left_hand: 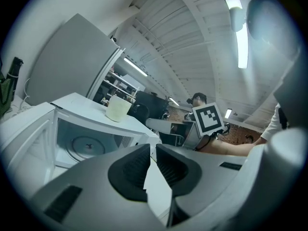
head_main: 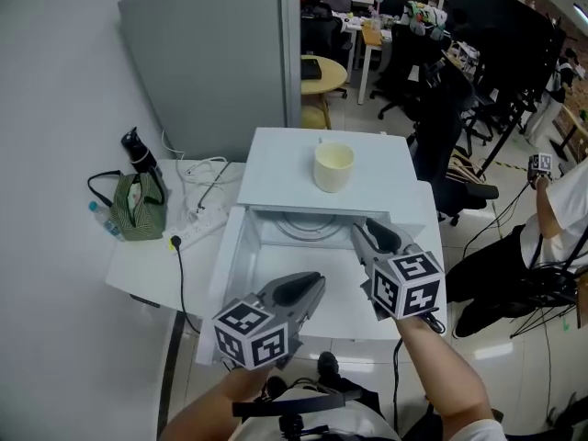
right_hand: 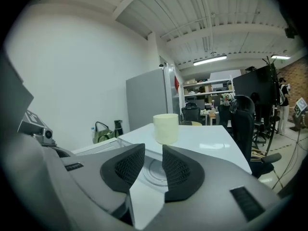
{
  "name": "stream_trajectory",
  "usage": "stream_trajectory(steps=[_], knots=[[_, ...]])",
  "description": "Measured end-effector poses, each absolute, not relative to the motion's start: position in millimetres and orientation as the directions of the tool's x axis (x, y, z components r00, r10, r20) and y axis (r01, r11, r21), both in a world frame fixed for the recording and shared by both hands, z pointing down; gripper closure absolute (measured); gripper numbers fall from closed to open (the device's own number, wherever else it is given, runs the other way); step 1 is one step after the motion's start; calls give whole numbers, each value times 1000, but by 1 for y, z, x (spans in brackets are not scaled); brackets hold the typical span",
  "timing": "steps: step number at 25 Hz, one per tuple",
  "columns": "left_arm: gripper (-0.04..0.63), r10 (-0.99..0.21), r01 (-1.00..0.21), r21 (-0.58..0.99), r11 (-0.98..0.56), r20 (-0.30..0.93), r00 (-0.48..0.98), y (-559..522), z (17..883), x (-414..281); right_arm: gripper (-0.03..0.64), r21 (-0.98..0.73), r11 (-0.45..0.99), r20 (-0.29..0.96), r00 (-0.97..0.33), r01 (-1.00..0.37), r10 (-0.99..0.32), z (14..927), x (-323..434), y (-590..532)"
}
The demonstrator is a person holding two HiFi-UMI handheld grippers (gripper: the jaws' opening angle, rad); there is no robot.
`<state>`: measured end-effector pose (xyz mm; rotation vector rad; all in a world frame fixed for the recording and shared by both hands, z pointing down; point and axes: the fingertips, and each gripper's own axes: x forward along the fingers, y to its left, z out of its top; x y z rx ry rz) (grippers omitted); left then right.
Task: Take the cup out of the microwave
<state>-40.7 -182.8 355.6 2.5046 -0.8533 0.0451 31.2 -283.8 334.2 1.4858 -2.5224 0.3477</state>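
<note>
A pale yellow cup (head_main: 333, 166) stands upright on top of the white microwave (head_main: 276, 159). The oven's door (head_main: 228, 265) hangs open at the left, and the cavity shows a bare glass turntable (head_main: 299, 228). My left gripper (head_main: 312, 285) is in front of the opening, shut, with nothing in it. My right gripper (head_main: 367, 231) is by the opening's right side; its jaws stand a little apart and are empty. The left gripper view shows that gripper (left_hand: 151, 150), the cup (left_hand: 118, 109) and the turntable (left_hand: 86, 146). The right gripper (right_hand: 153, 153) points toward the cup (right_hand: 166, 128).
On the white table (head_main: 147, 265) left of the oven lie a green bag (head_main: 138, 208), a black bottle (head_main: 140, 150) and a power strip (head_main: 197, 228) with cables. A grey partition (head_main: 220, 53) stands behind. A person (head_main: 551, 237) and office chairs (head_main: 450, 127) are at the right.
</note>
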Motion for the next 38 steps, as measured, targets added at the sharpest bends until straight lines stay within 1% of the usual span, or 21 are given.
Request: stream_trajectory(steps=[3,4,14,20,29,38], knots=[[549,-552,-568,447,-691,182,814,-177,358,-40,583,-94,455,304,-460,-886,-834,347,31,-268],[549,-546,-563,449,-694,181,818,-175,358,-39,594,-87,455,313,-458,-886,-832,352,30,-262],[549,-489,-509,460,-728,172,855,-146,366,-34,597,-114,421,312,-434,-900,-845,369,28,-206],[549,-448,-472,474,-743,172,877,-122,369,-34,597,-164,384,327,-417,-909,-848,377,25,-172],[549,-398,-433,495,-753,180,899,-87,378,-41,597,-228,375,347,-435,-899,-831,391,7,-124],[549,-358,-407,508,-759,195,913,-62,387,-52,597,-208,370,361,-422,-906,-832,400,-13,-93]])
